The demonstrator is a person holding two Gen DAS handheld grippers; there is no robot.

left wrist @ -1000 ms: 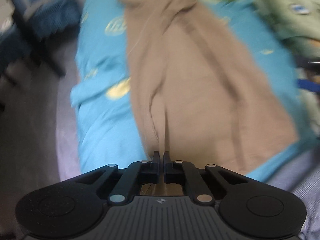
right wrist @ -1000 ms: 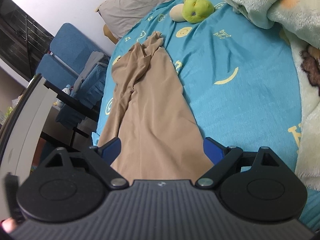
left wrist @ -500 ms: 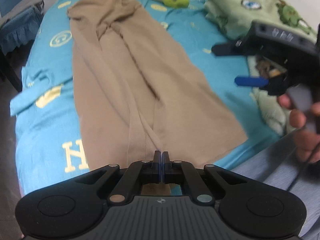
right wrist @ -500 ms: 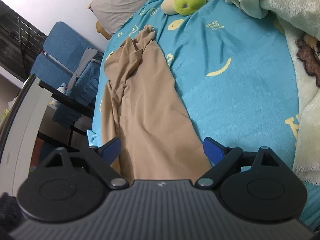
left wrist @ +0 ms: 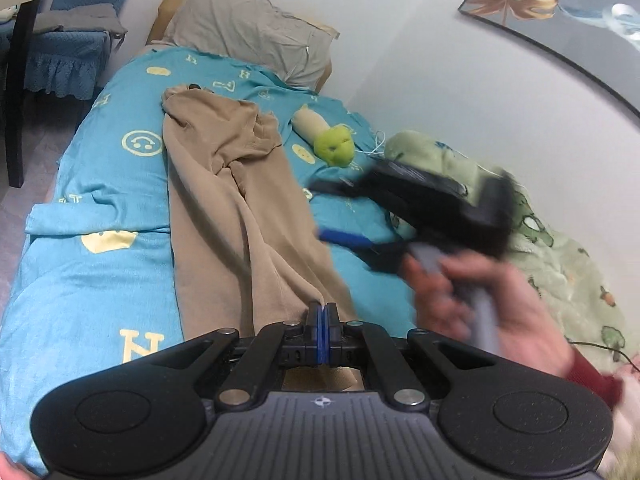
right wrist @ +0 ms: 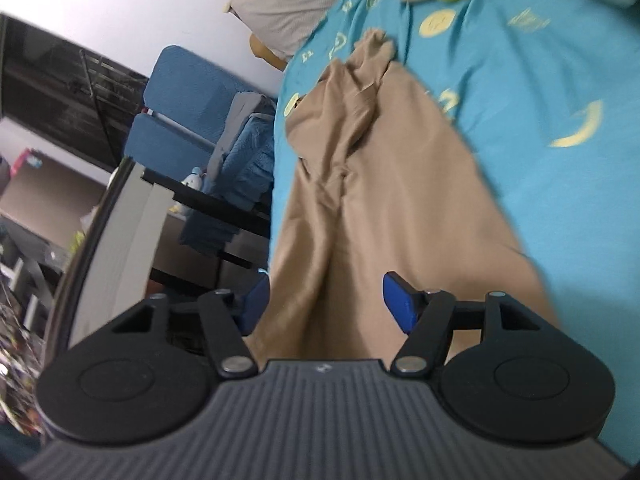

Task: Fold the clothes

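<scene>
Jaws clamped tight at the bottom centre of the left wrist view: the left gripper (left wrist: 322, 312) is pinching the near edge of the trousers (left wrist: 240, 216), one tan pair, cloth caught between the blue pads. Right gripper (right wrist: 322, 300), low in its own view, has its jaws apart and they have just been narrowing; the tan cloth lies in the gap between the two blue pads (right wrist: 398, 304), and neither pad presses on it. Same gripper shows blurred at right centre of the left wrist view, a hand (left wrist: 480, 304) wrapped round its handle. Trousers run lengthwise up the middle of the bed, over one turquoise sheet (left wrist: 88, 272) printed with yellow letters and smileys, the far end bunched and creased. Just beyond that bunched end, upper centre, one plush toy (left wrist: 332, 140) with a green head lies on the sheet, apart from the trousers. One green blanket (left wrist: 560, 248) is heaped along the right edge. One grey pillow (left wrist: 248, 28) sits at the top of the frame. Blue chair (right wrist: 188, 112) stands off the bed at the left.
</scene>
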